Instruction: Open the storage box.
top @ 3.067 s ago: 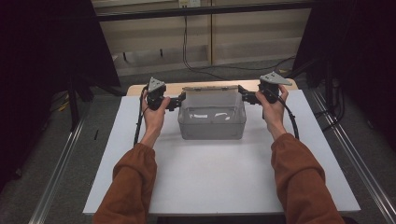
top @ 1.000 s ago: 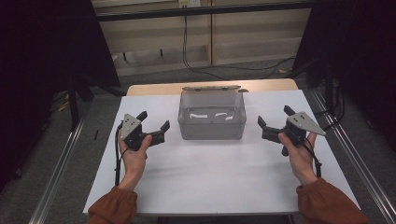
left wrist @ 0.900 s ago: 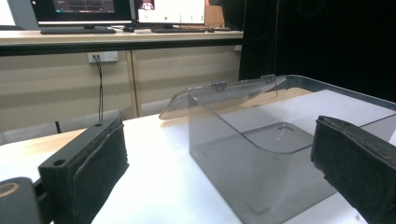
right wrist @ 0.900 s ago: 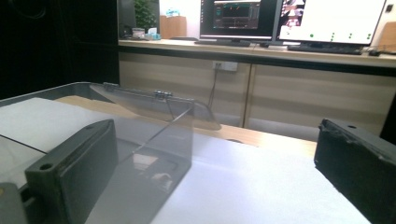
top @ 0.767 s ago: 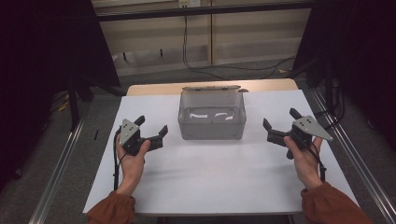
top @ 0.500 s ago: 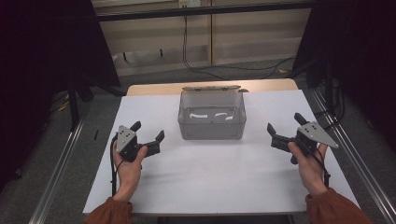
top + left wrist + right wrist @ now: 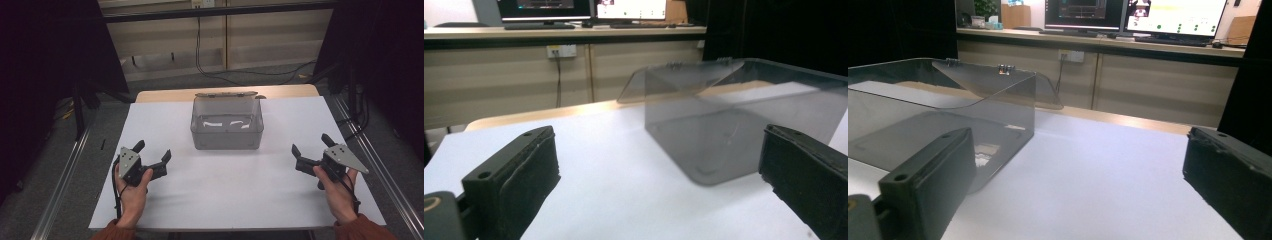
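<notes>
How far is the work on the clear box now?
Done, it seems: the clear box stands mid-table with its lid open behind it. In hand: nothing; the left gripper and right gripper have their jaws open, apart from the box. What is left cannot be told.

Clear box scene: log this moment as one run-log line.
left gripper: open, empty | right gripper: open, empty | clear box: lid open, centre-back of white table, untouched | both grippers apart from box

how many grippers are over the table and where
2. The left gripper is near the table's front left, the right gripper near its front right, both with jaws apart, either side of the clear box.
</notes>
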The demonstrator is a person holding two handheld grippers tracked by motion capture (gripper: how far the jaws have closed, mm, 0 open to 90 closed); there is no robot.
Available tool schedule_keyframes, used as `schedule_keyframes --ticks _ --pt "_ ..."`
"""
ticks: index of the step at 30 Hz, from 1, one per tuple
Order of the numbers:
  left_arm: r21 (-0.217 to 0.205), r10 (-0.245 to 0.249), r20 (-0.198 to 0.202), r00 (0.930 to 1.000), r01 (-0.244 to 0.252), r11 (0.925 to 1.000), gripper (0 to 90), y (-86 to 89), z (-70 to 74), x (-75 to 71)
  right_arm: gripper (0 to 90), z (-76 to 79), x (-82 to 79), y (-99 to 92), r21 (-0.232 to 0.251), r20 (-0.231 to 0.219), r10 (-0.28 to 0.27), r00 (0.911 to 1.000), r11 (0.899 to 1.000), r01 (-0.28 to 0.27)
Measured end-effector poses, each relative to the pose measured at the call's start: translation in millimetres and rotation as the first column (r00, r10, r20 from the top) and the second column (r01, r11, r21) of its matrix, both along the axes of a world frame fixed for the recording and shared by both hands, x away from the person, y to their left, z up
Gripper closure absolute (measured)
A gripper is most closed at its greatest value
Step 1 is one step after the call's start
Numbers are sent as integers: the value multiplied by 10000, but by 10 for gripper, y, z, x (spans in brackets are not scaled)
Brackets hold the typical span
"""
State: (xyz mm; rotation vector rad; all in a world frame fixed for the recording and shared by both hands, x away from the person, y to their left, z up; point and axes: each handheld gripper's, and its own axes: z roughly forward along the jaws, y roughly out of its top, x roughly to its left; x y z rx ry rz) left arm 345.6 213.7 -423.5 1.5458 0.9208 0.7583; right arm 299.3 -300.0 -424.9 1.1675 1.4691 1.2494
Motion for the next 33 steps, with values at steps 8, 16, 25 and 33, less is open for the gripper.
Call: schedule_keyframes --ticks 8,16,25,33 --pt "49 -18 -174 9998 18 10000 26 33 -21 -152 6 -46 -175 -53 157 103 -75 9999 9998 74" --pt "98 -5 -298 9996 8 10000 26 79 -48 -329 3 -91 -308 -54 50 47 -51 10000 10000 51" --pt "438 412 -496 9979 -390 9983 26 119 -120 -365 0 -152 -472 -162 82 114 -161 9998 9998 160" --pt "76 520 -494 9974 -517 9986 25 104 -120 -349 0 -206 -454 -65 -55 -161 109 9998 9999 -110"
